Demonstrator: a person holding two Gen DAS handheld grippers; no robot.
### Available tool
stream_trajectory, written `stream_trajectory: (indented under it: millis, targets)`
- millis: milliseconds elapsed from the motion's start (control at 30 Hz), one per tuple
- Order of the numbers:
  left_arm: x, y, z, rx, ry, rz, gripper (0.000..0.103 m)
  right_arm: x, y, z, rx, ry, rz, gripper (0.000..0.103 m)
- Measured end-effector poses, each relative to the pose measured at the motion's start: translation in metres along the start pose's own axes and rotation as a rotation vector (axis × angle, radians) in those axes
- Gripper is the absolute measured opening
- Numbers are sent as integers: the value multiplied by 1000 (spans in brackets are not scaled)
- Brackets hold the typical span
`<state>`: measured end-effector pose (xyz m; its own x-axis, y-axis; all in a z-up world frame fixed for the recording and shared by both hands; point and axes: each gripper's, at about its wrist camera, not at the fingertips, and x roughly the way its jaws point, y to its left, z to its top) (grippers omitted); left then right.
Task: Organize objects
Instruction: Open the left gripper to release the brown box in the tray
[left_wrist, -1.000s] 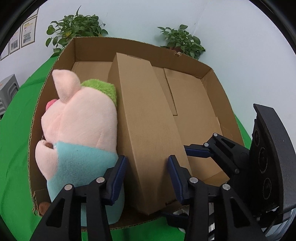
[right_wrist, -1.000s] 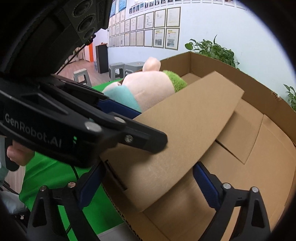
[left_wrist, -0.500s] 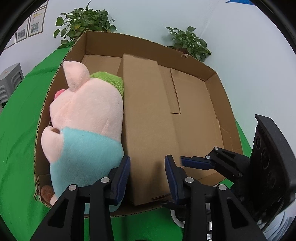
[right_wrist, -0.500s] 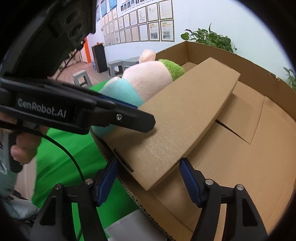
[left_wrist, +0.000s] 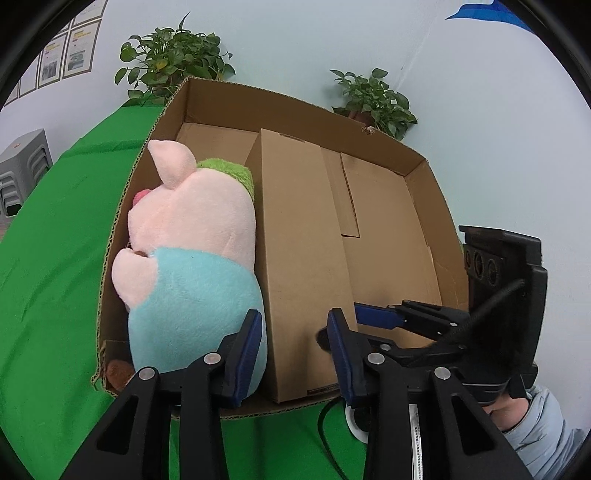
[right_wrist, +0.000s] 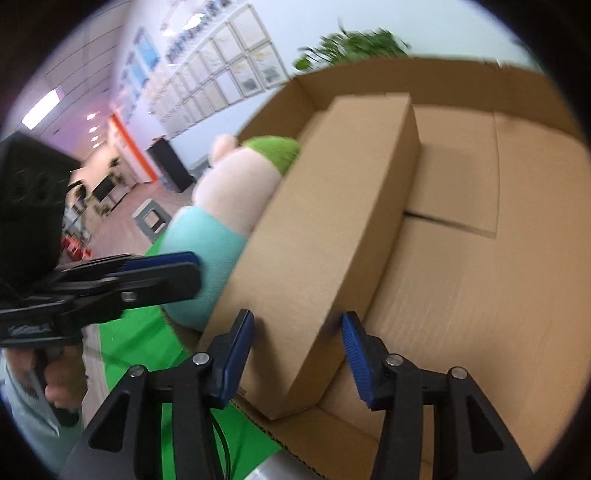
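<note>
A long brown carton lies flat inside a big open cardboard box, next to a pink plush pig in a blue shirt at the box's left side. My left gripper is open and empty, its fingers either side of the carton's near end. My right gripper is open and empty, also at the carton's near end, above the box's front wall. The pig shows left of the carton there. The right gripper also shows in the left view.
The big box sits on a green cloth. Two potted plants stand behind it by the wall. A roll of tape lies on the cloth in front of the box. Stools and a corridor are far left.
The carton has dropped from tilted to flat on the box floor. Both grippers have pulled back toward the box's front edge, and the right gripper has narrowed and swung round.
</note>
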<state>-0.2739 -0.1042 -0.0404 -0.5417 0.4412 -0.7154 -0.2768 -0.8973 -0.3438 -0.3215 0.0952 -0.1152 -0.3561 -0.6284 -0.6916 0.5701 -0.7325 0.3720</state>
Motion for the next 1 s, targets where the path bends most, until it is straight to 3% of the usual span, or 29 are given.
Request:
stream_trajectory:
  millis: [233,467,533,567,600,700,767,867,933,1000]
  targets:
    - [-20,0,-5,7,-43,-7,34,2,-1,-1,49,1,-4,49]
    - [-41,-6,-9,48,-108,37,37,-1,0,-4,31,-17,-25,49]
    - [-46,-10,-11,69,-124,76,43,-2,0,-3,30,-19,-40,50]
    - [-46,-10,-11,77,-134,96,55,-2,2,-3,25,-21,-55,52]
    - [-49,-11,-12,83,-151,115,66,-6,4,-6,16,-24,-75,59]
    - [-63,-12,-16,89,-228,149,81,-16,13,-12,-32,-80,-116,82]
    - [-71,-15,-19,98,-268,170,86,-26,20,-16,-67,-131,-145,85]
    - [-81,-22,-21,108,-310,207,95,-46,27,-27,-94,-203,-218,100]
    - [-92,-28,-24,106,-354,239,103,-63,29,-35,-90,-261,-270,102]
    - [-100,-34,-29,102,-401,273,102,-76,33,-43,-88,-294,-336,102]
